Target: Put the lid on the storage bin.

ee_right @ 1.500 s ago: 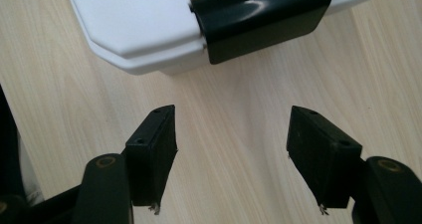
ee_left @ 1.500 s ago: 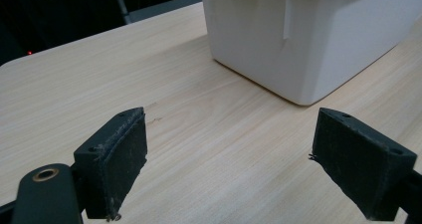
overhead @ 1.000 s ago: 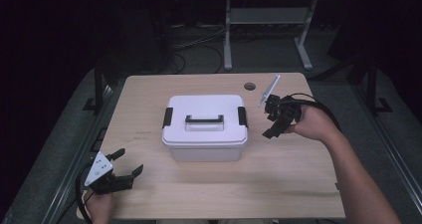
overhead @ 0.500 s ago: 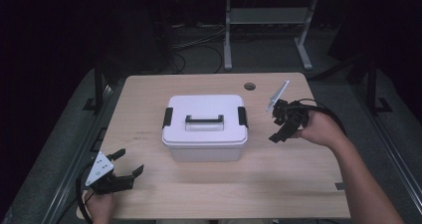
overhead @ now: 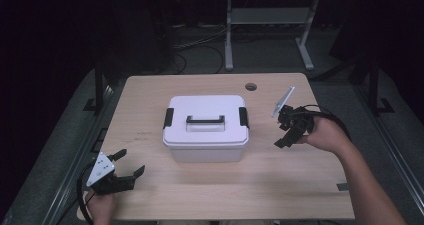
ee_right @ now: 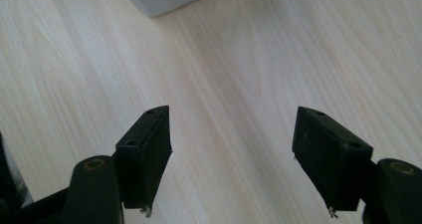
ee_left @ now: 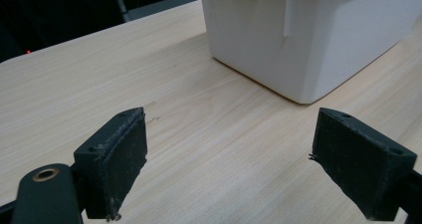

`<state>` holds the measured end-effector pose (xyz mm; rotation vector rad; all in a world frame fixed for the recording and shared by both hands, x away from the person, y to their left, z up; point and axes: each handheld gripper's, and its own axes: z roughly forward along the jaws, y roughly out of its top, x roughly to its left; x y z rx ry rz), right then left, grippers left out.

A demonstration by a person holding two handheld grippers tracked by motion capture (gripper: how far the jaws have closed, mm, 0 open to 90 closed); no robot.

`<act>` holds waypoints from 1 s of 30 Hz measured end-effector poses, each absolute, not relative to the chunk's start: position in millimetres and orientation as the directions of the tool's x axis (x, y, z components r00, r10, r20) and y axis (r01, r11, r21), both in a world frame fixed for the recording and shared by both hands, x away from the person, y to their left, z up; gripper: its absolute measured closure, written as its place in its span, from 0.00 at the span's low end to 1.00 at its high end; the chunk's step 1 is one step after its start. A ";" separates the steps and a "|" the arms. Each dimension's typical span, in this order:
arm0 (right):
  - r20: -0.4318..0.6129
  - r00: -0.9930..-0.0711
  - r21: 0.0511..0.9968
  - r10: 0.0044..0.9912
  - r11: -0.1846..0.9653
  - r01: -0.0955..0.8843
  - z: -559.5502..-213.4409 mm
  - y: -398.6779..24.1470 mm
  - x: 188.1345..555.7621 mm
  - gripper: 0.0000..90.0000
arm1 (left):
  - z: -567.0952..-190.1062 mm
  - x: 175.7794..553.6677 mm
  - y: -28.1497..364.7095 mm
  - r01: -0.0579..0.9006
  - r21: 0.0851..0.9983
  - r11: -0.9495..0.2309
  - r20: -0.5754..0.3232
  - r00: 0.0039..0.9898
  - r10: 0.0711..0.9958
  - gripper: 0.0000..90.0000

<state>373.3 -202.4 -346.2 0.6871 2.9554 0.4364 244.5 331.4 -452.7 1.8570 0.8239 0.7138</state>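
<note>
Plastic is what the white, lidded, rectangular storage box (overhead: 206, 128) looks to be made of, so it will likely feel stiff and smooth, a little slippery on its plain walls; whether it is heavy depends on contents that cannot be seen with the lid on. It stands near the middle of the pale wood-grain worktop (overhead: 150, 92), between the two tools. The surest places to take hold seem to be the black carry handle (overhead: 205, 120) lying flat in the lid's recess and the two black side latches, one at the left end (overhead: 168, 118) and one at the right end (overhead: 243, 117); the latches probably need releasing before the lid lifts.

The right tool (overhead: 285, 132) hovers just beside the box's right end, jaws wide apart with nothing between them, bare wood under them in the right gripper view. The left tool (overhead: 126, 164) waits near the worktop's front left corner, well apart from the box, also spread and empty.

The worktop is flat and uncluttered, with a round cable hole (overhead: 251, 87) toward the back. Beyond it the room is dark, with a metal stand (overhead: 229, 40) and cables on the floor.
</note>
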 end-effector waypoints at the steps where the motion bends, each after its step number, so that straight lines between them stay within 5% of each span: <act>1: -0.007 -0.896 0.288 0.444 0.859 0.423 -347.5 -203.2 373.1 0.34 | -452.5 244.6 331.6 0.236 0.916 -0.326 0.125 0.604 0.787 0.15; 30: 0.025 -0.886 0.277 0.464 0.848 0.452 -374.5 -216.7 362.8 0.33 | -452.5 244.9 330.4 0.233 0.913 -0.334 0.131 0.608 0.783 0.15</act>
